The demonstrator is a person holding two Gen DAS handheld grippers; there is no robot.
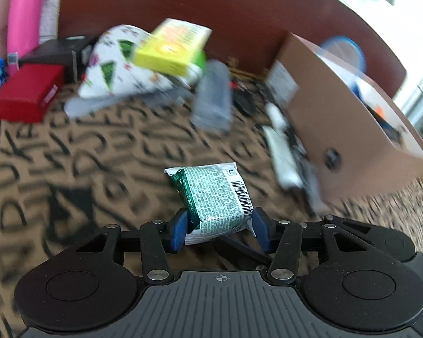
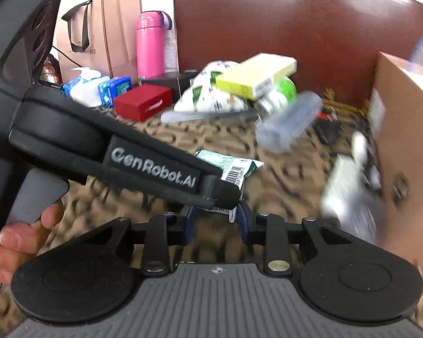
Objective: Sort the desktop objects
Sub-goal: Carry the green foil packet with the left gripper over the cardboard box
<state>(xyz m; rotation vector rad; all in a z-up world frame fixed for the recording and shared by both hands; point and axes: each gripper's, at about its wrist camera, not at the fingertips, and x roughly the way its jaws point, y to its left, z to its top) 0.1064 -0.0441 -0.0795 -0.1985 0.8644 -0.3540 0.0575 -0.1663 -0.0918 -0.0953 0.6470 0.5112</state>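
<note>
Both hand-held grippers gripping one green snack packet

The left hand-held gripper point(image 1: 218, 232) is pinching the green snack packet point(image 1: 211, 197) above the patterned worktop point(image 1: 84, 155). Only the right view shows the right hand-held gripper point(image 2: 215, 222) apparently nipping the packet's edge, and a hand point(image 2: 17, 242); a cardboard box point(image 1: 338, 107) is standing beside.
</note>
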